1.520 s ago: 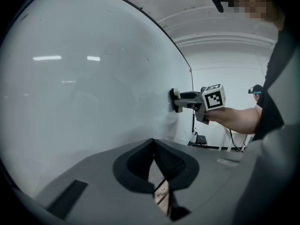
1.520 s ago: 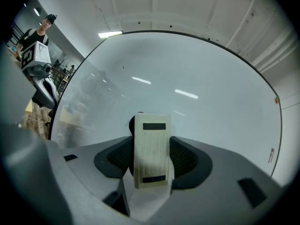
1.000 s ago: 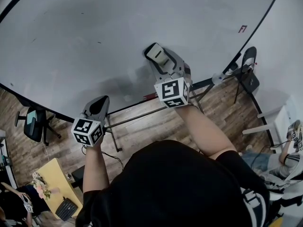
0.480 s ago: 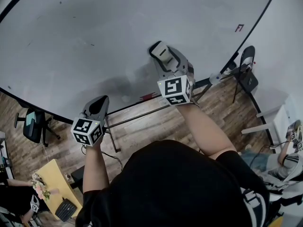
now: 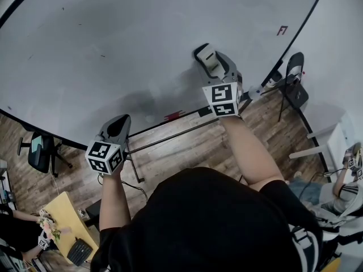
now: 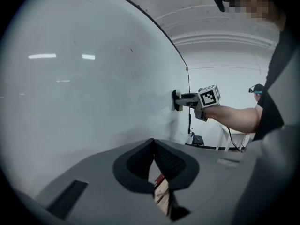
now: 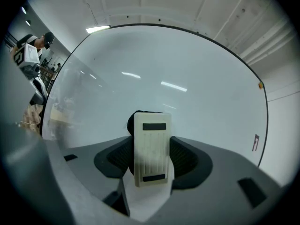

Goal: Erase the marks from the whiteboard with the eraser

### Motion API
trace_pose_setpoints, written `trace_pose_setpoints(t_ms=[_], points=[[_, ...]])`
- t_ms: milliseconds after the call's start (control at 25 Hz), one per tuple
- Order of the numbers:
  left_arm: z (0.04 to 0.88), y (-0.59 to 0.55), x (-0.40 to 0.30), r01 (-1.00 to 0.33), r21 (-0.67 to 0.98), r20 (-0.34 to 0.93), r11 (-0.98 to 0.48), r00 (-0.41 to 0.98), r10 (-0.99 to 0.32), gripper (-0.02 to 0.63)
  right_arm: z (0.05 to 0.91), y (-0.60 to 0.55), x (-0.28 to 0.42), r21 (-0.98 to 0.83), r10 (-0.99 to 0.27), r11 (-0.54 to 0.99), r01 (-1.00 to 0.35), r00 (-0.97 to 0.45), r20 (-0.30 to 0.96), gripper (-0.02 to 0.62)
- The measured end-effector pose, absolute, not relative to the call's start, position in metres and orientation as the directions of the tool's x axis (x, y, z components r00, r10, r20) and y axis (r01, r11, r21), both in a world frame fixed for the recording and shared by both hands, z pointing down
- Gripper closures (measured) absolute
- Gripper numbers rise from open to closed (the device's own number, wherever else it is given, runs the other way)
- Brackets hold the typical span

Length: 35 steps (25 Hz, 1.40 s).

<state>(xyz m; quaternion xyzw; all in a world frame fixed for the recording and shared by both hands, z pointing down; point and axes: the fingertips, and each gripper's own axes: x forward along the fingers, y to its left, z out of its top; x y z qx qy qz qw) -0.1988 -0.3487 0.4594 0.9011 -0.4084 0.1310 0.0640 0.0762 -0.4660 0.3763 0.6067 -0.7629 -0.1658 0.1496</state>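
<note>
- The whiteboard (image 5: 142, 33) filled most of my view.
- My right gripper (image 5: 206, 56) had its jaws clamped on the eraser (image 7: 151, 146), which lay flat against the board.
- My left gripper (image 5: 115, 127) hung near the board's lower edge, with its jaws together and empty.
- A small red mark (image 5: 282, 30) sat right of the eraser, well apart.
</note>
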Motion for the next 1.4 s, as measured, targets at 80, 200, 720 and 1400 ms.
trace_pose_setpoints(t_ms=[80, 200, 720, 1400], points=[[0.459, -0.348, -0.198, -0.754, 0.006, 0.291, -0.657, 0.63, -0.72, 0.594, 0.378, -0.468, 0.085, 0.41, -0.977, 0.206, -0.888, -0.213, 0.029, 0.362], [0.46, -0.347, -0.194, -0.754, 0.005, 0.296, -0.657, 0.629, -0.719, 0.594, 0.381, -0.47, 0.098, 0.375, -0.978, 0.205, -0.904, -0.205, 0.039, 0.362], [0.465, -0.344, -0.192, -0.751, 0.009, 0.311, -0.66, 0.63, -0.712, 0.594, 0.386, -0.475, 0.12, 0.252, -0.973, 0.229, -0.94, -0.229, 0.03, 0.362], [0.472, -0.335, -0.208, -0.751, 0.023, 0.315, -0.659, 0.631, -0.709, 0.594, 0.378, -0.468, 0.078, 0.276, -0.97, 0.231, -0.933, -0.242, -0.004, 0.362]])
